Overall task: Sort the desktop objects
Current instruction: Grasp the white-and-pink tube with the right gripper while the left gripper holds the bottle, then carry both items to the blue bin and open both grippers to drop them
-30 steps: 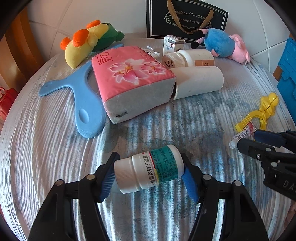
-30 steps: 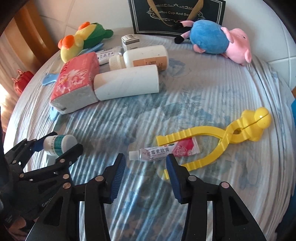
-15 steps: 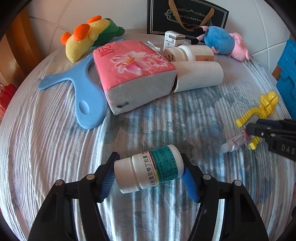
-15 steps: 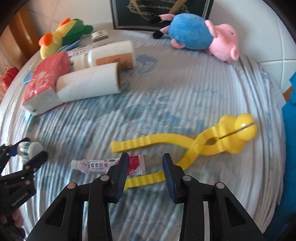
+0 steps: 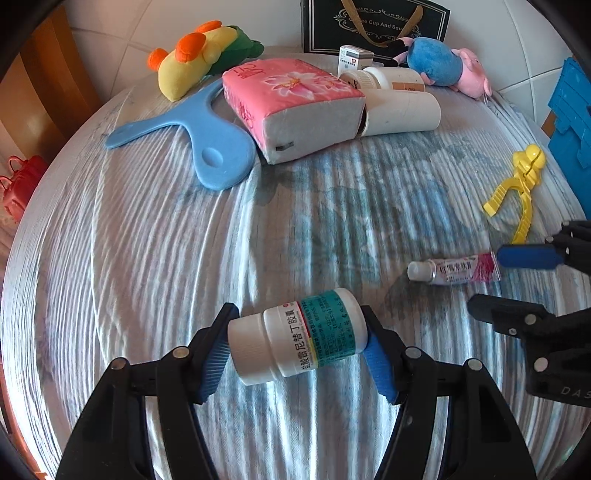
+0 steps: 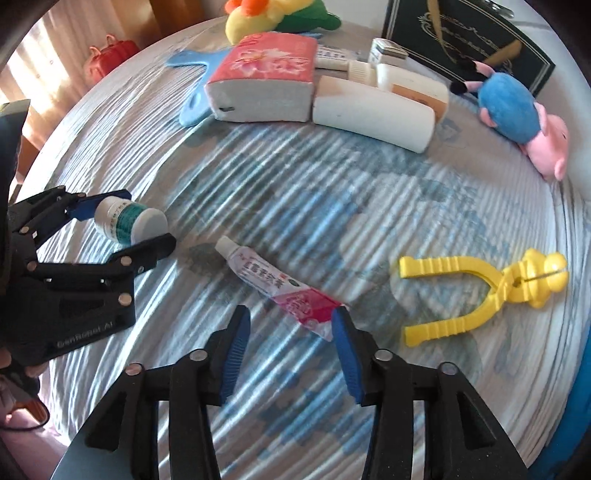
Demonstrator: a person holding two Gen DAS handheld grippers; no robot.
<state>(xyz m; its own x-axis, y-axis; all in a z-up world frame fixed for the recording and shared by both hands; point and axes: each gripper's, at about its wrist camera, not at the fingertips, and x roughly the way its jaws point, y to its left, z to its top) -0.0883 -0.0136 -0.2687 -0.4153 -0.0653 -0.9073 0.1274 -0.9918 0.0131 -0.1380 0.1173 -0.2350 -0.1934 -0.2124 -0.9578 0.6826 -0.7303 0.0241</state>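
My left gripper is shut on a white pill bottle with a green label, held sideways just above the striped cloth; it also shows in the right wrist view. My right gripper is open, and the pink crimped end of a small ointment tube lies between its fingertips. The tube lies flat on the cloth, cap pointing away to the left, and also shows in the left wrist view.
A yellow plastic clip lies right of the tube. At the back lie a pink tissue pack, white bottles, a small box, a blue paddle, plush toys and a black bag. A blue crate stands at the right.
My right gripper has swung left and turned, and the ointment tube has come away from the yellow clip and now lies slanted between its fingers. My left gripper holds the bottle as before.
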